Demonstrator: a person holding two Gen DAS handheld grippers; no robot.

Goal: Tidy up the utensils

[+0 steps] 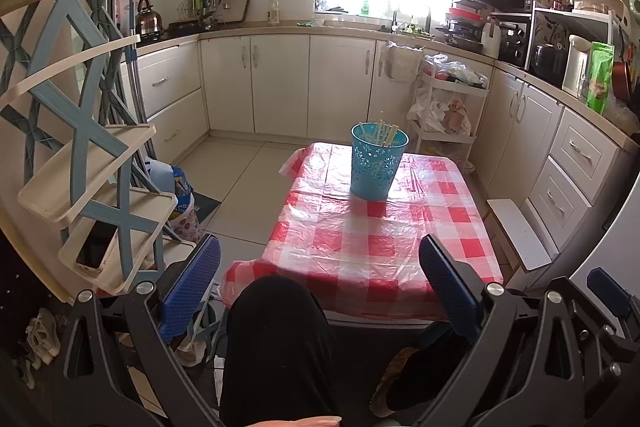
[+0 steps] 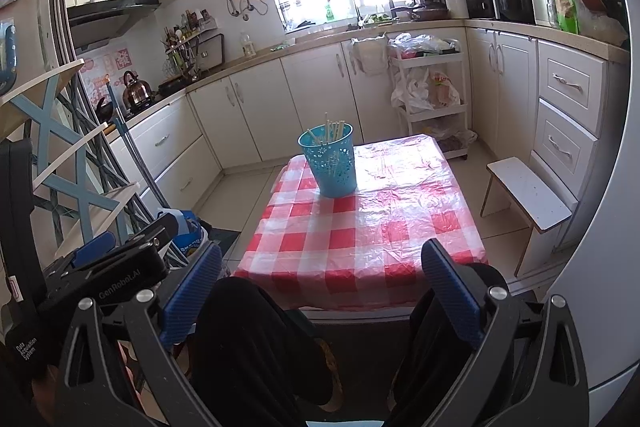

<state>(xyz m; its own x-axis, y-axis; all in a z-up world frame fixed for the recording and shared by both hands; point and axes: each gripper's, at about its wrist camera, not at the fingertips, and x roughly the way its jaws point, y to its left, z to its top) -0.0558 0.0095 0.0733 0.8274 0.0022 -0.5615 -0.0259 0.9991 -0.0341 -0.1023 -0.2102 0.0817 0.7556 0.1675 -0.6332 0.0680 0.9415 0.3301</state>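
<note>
A blue perforated basket (image 1: pixel 378 163) stands on the far part of a table with a red-and-white checked cloth (image 1: pixel 360 247). Several pale chopsticks (image 1: pixel 382 133) stand inside it. The basket (image 2: pixel 331 163), chopsticks (image 2: pixel 330 133) and table (image 2: pixel 360 239) also show in the right wrist view. My left gripper (image 1: pixel 320 287) is open and empty, held back over the near table edge above a dark-clothed knee. My right gripper (image 2: pixel 322 291) is open and empty, also short of the table. The left gripper's body (image 2: pixel 112 267) shows at the left of the right wrist view.
A blue-and-cream shelf rack (image 1: pixel 92 163) with a phone (image 1: pixel 96 247) stands to the left. A white stool (image 2: pixel 528 193) stands to the right of the table. A white trolley with bags (image 1: pixel 448 107) stands behind. Cabinets line the walls. Dark-clothed knees (image 2: pixel 256 343) sit below the grippers.
</note>
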